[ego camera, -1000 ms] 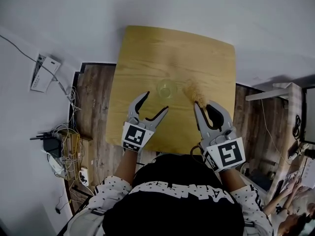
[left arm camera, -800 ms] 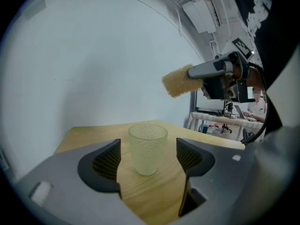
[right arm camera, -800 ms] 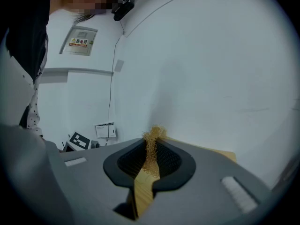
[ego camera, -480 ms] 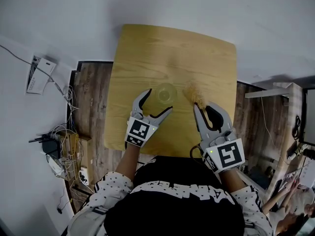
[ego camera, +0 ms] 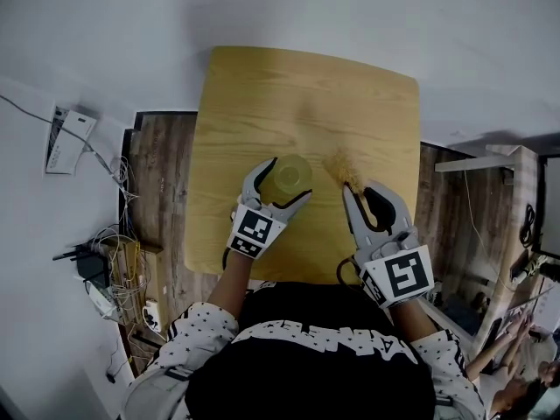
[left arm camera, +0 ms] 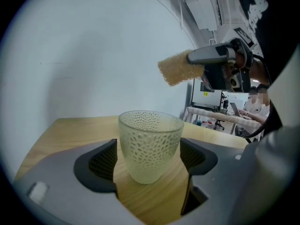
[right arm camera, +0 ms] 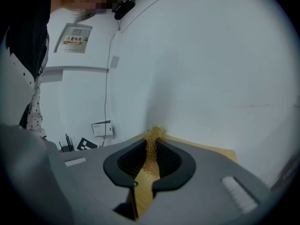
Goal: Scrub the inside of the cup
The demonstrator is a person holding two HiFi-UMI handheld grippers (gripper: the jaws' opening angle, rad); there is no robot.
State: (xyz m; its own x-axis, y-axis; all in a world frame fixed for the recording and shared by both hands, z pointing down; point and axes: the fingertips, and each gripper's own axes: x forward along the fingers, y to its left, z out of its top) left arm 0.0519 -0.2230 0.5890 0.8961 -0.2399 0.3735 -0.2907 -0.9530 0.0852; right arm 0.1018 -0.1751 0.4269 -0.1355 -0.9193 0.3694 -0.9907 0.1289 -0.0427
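**Cup between the spread left jaws, scrubber pinched in the right**

The cup (ego camera: 290, 172) stands upright on the light wooden table (ego camera: 306, 86), on the half nearer the person and a little left of the middle. It is a pale frosted tumbler with a dimpled wall, narrower at the base than at the rim, with its mouth facing up.

The left gripper (ego camera: 287, 180) reaches in from the near edge and its jaws have just been opening. They now stand wide apart with the cup between them. In the left gripper view the two black ribbed pads (left arm camera: 100, 165) flank the tumbler's lower half, one on each side. No squeeze on the glass shows, so the cup is released, resting on its own base.

The right gripper (ego camera: 359, 188) sits just to the right of the cup and apart from it. Its jaws are clenched on a tan, wiry mesh scrubber (ego camera: 343, 166). In the right gripper view the pads close on the strip of mesh, and its frizzy end pokes out past the tips. From the left gripper's camera the scrubber appears higher than the cup's rim and off to the right, not touching it.

Both grippers tilt slightly downward toward the tabletop. A white wall (ego camera: 367, 11) lies beyond the table, with dark plank floor (ego camera: 166, 199) to either side. A tangle of cables (ego camera: 114, 261) lies at the left edge of the floor.
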